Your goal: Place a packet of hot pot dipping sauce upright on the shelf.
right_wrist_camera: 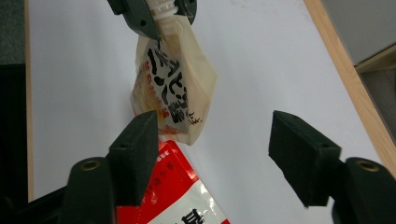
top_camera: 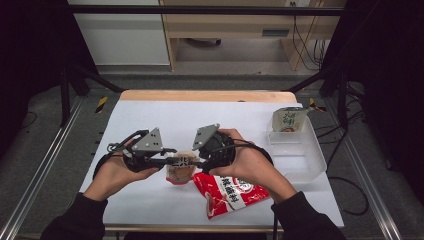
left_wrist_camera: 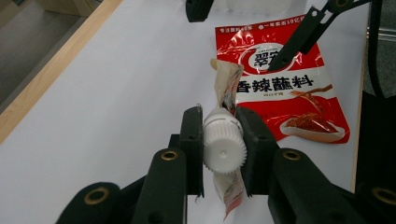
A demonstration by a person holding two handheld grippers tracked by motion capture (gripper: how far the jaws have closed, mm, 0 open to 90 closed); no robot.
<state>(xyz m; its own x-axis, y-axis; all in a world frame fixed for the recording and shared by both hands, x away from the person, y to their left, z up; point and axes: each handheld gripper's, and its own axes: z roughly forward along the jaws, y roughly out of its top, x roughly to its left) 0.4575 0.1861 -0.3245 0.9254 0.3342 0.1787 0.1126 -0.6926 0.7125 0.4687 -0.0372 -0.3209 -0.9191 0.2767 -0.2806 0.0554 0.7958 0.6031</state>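
Note:
A small cream spout pouch [top_camera: 180, 170] with black lettering hangs over the white table. My left gripper [left_wrist_camera: 223, 149] is shut on its white ribbed cap [left_wrist_camera: 224, 145], and the pouch body [left_wrist_camera: 228, 88] dangles beyond the jaws. My right gripper [right_wrist_camera: 215, 149] stands open just below and to the right of the pouch [right_wrist_camera: 173, 88], its pads clear of it. In the high view the left gripper [top_camera: 169, 161] and the right gripper [top_camera: 196, 162] face each other across the pouch. A red seasoning packet [top_camera: 230, 193] lies flat beneath the right hand.
A clear plastic container [top_camera: 301, 159] sits at the right of the table, with a green-and-white pouch [top_camera: 289, 120] standing at its far end. A wooden table edge [top_camera: 205, 95] runs along the back. Dark frame rails flank both sides.

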